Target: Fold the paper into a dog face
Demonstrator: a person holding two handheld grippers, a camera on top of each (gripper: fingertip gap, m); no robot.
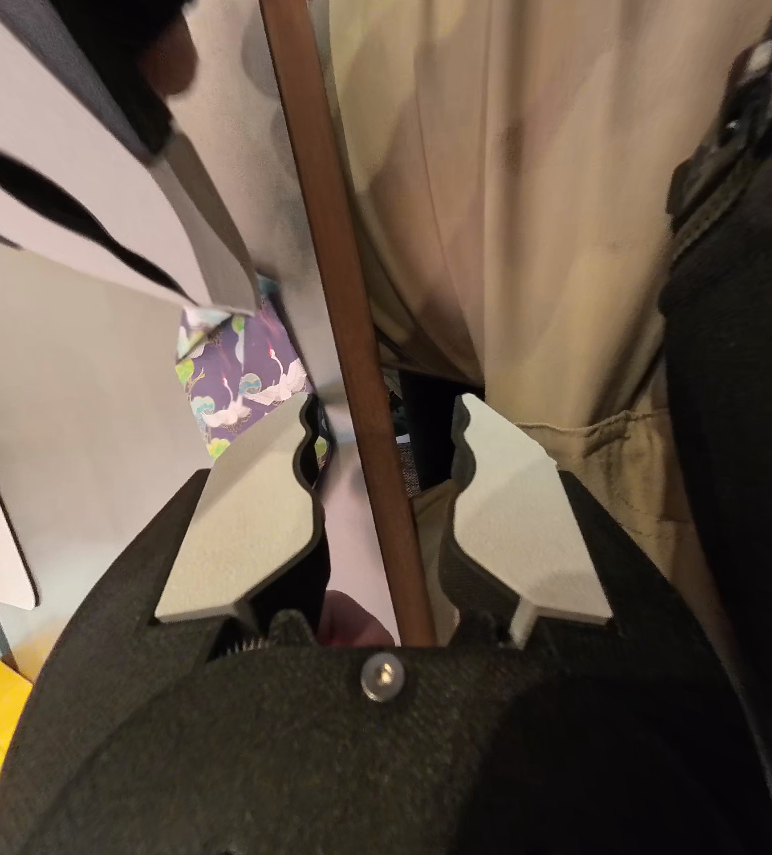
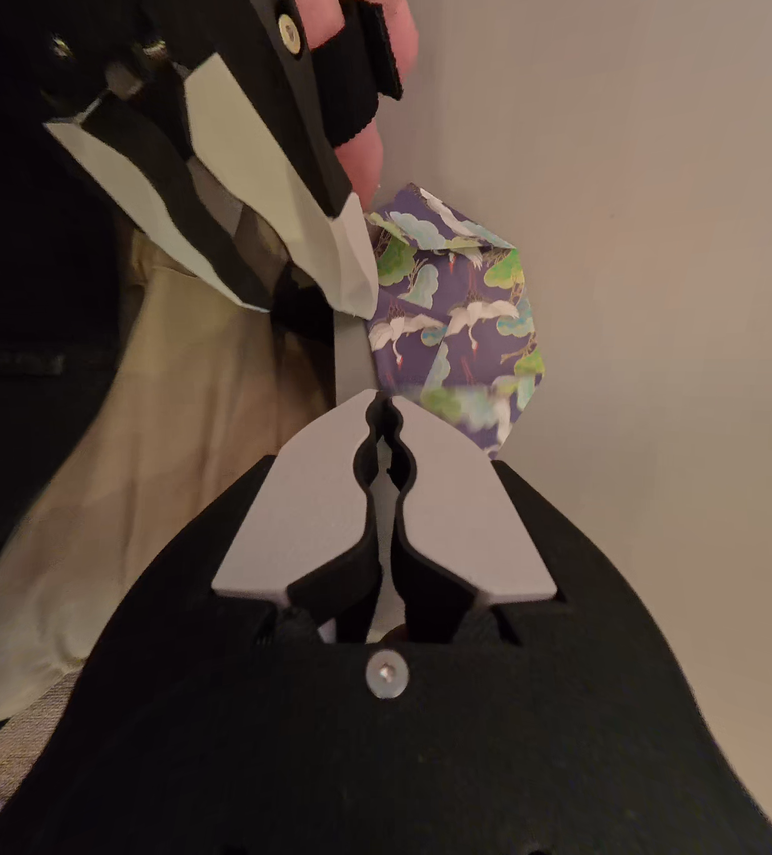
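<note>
From the left in the left wrist view, I see the white counter (image 1: 74,393). On it lies the folded paper (image 1: 245,384), purple with cranes and clouds, close to the counter's brown wooden edge (image 1: 352,324). The right claw (image 1: 231,300) comes down on the far side of the paper, and its tips touch the paper. My left claw (image 1: 384,458) is released: its jaws stand wide apart and hold nothing. One jaw is over the near side of the paper, the other is beyond the counter edge, over the person's beige trousers (image 1: 537,231).

In the right wrist view the right claw is clenched, with its tips together at the paper's corner by the counter edge. I cannot tell whether any paper is between them.

I judge the step in hand is a late fold or a pressing of a crease, because the paper already has many sides and turned flaps. To do it well, I would hold the paper flat with one claw. With the other I would press slowly along the crease, away from the counter edge, so that the paper does not slide off.

I count one paper, two claws with two fingers each, and one counter.
</note>
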